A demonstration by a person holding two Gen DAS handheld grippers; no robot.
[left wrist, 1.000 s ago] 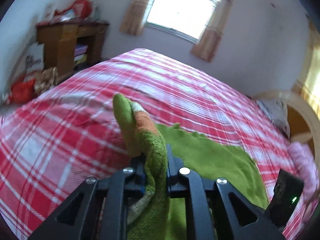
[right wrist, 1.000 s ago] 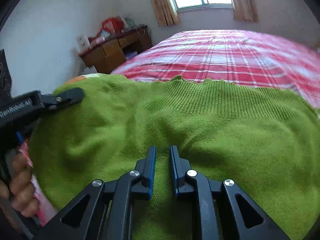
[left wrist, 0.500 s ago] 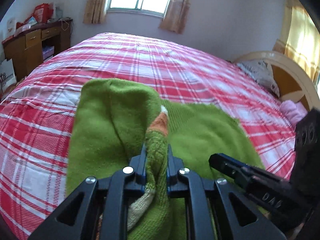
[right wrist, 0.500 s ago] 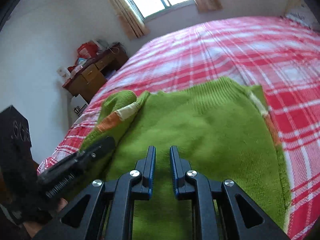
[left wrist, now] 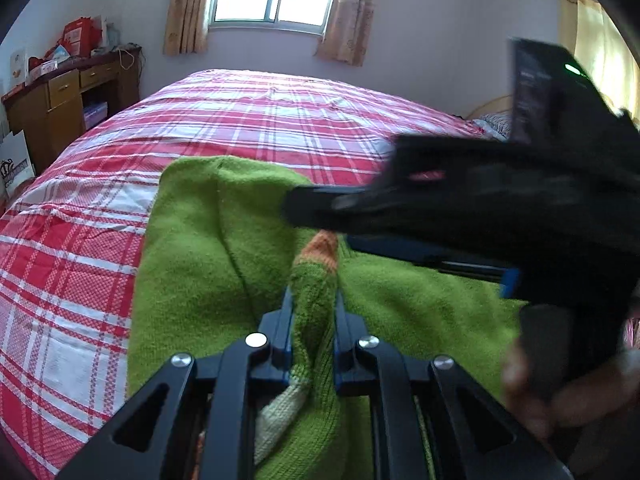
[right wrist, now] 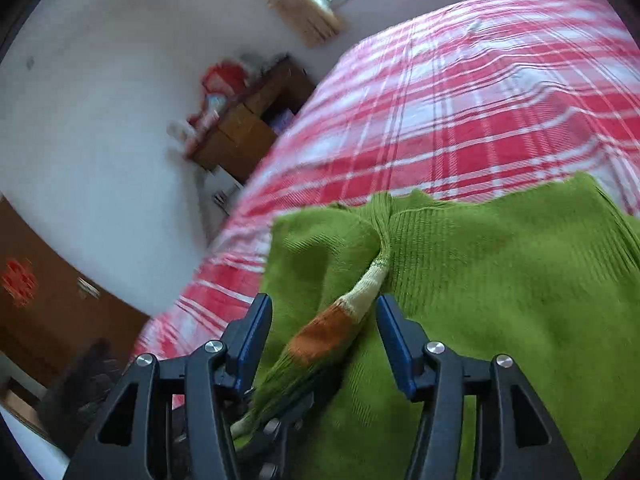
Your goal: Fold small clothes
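Sleeve handoff over the sweater

Left gripper (left wrist: 311, 312) is clamped on the sleeve (right wrist: 332, 332), which runs lengthwise between the right gripper (right wrist: 324, 328)'s just-opened jaws, untouched; sweater (right wrist: 500, 280) lies on the bed (right wrist: 460, 100).

Left hand-held gripper (left wrist: 311, 300) clamped shut, right hand-held gripper (right wrist: 324, 320) jaws just opening

Both tools are matte black plastic — the left gripper (left wrist: 311, 312) and the right gripper (right wrist: 324, 332) share angular fingers with triangular cut-outs, round silver screws at the joints and blue pads inside the tips. Side-on, the right one has a boxy body, a green light and a thick black handle.
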